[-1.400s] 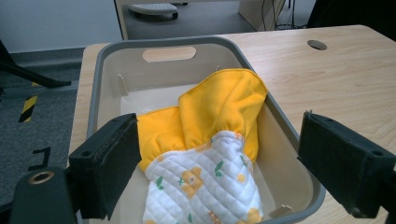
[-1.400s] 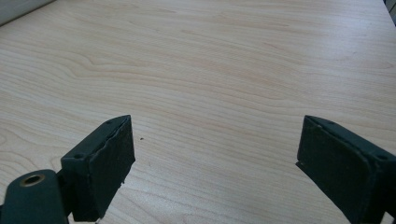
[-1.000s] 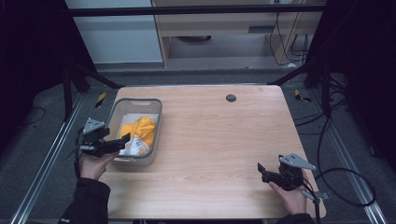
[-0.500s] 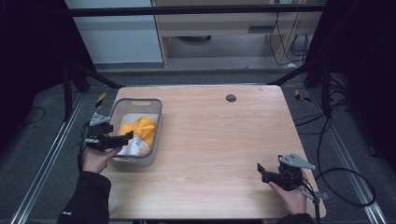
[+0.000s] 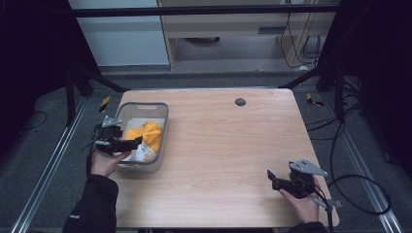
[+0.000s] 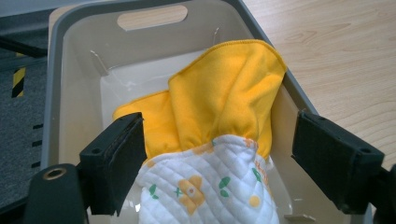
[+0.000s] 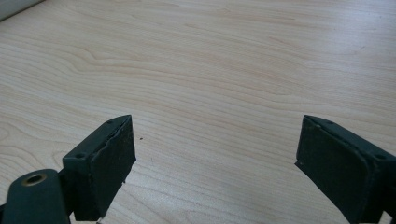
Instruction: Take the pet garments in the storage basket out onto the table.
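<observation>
Left gripper (image 6: 217, 158): jaws wide, just been closing around the quilted mitt (image 6: 208, 186) in the grey bin (image 6: 74, 84).
Right gripper (image 7: 215, 158): released, over bare table (image 7: 233, 70).

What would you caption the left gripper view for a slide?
Open left claw straddling a quilted floral mitt and yellow cloth in a grey bin.

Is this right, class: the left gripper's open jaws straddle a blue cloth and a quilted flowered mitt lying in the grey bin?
Not quite. The cloth is yellow, not blue, as the left gripper view shows. The rest holds: the left gripper has its jaws open on either side of that cloth and the quilted flowered mitt, both lying in the grey bin.
</observation>
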`<action>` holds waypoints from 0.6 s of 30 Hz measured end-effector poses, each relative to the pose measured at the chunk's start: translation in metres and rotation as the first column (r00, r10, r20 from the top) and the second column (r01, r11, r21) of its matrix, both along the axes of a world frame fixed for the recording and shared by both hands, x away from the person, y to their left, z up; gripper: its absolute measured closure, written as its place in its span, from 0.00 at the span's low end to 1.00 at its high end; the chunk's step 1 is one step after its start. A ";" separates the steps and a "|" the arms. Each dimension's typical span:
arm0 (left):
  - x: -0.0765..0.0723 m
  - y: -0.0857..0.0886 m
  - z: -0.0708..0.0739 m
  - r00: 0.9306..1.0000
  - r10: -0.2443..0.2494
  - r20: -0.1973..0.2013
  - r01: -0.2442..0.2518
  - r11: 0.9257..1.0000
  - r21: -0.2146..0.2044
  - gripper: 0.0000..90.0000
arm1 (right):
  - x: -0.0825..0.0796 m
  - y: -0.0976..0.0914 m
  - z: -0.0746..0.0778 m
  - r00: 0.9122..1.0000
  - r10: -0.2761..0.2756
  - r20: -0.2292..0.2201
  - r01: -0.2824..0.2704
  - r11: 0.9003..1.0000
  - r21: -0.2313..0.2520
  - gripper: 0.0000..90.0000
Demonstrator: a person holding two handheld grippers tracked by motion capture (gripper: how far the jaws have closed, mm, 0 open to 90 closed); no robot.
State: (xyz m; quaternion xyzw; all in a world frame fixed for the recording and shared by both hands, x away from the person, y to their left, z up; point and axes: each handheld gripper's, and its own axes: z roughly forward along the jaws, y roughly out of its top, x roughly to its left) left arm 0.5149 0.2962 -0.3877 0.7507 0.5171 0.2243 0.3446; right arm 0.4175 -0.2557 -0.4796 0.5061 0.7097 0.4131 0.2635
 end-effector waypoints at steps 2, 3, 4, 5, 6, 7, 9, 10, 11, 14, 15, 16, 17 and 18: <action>0.001 0.000 -0.001 1.000 -0.003 -0.005 0.003 1.000 0.002 0.20 | 0.000 0.000 0.000 1.000 0.000 0.000 0.000 1.000 -0.001 0.13; 0.002 -0.001 -0.002 1.000 -0.005 -0.012 0.005 1.000 0.005 0.20 | 0.000 0.000 0.000 1.000 0.001 -0.001 -0.001 1.000 0.000 0.13; 0.003 -0.001 -0.004 1.000 -0.008 -0.019 0.008 1.000 0.009 0.20 | 0.000 0.000 0.000 1.000 0.000 -0.006 0.000 1.000 0.004 0.13; 0.004 -0.002 -0.005 0.999 -0.010 -0.030 0.010 1.000 0.011 0.20 | 0.000 0.000 0.000 1.000 0.001 -0.005 -0.001 1.000 0.002 0.13; 0.005 -0.002 -0.006 0.999 -0.013 -0.035 0.013 1.000 0.014 0.20 | 0.000 0.000 0.000 1.000 0.002 -0.005 -0.002 1.000 0.002 0.13; 0.005 -0.003 -0.007 0.999 -0.016 -0.041 0.017 1.000 0.015 0.21 | 0.000 0.001 0.000 1.000 0.001 -0.006 -0.001 1.000 0.002 0.13; 0.006 -0.004 -0.009 0.999 -0.019 -0.050 0.020 1.000 0.018 0.21 | 0.000 0.001 0.000 1.000 0.003 -0.008 -0.003 1.000 0.002 0.13; 0.006 -0.004 -0.009 0.999 -0.019 -0.050 0.020 1.000 0.018 0.21 | 0.000 0.000 -0.001 1.000 0.004 -0.007 -0.004 1.000 0.000 0.13; 0.008 -0.004 -0.011 0.998 -0.021 -0.058 0.022 1.000 0.020 0.21 | 0.000 0.000 -0.001 1.000 0.005 -0.007 -0.005 1.000 -0.001 0.13; 0.009 -0.005 -0.012 0.998 -0.024 -0.066 0.026 0.999 0.023 0.22 | 0.000 0.000 -0.001 1.000 0.006 -0.006 -0.006 1.000 -0.001 0.13; 0.009 -0.006 -0.014 0.997 -0.024 -0.071 0.026 0.999 0.027 0.22 | 0.000 0.001 0.000 1.000 0.005 -0.013 -0.005 1.000 0.005 0.13; 0.010 -0.007 -0.015 0.997 -0.024 -0.071 0.026 0.999 0.028 0.22 | 0.000 0.001 0.000 1.000 0.006 -0.014 -0.006 1.000 0.004 0.13; 0.010 -0.007 -0.015 0.997 -0.024 -0.071 0.026 0.999 0.028 0.22 | 0.000 0.001 0.000 1.000 0.006 -0.014 -0.006 1.000 0.004 0.13; 0.010 -0.007 -0.016 0.997 -0.028 -0.074 0.030 0.999 0.030 0.22 | 0.000 0.001 0.000 1.000 0.006 -0.014 -0.006 1.000 0.005 0.13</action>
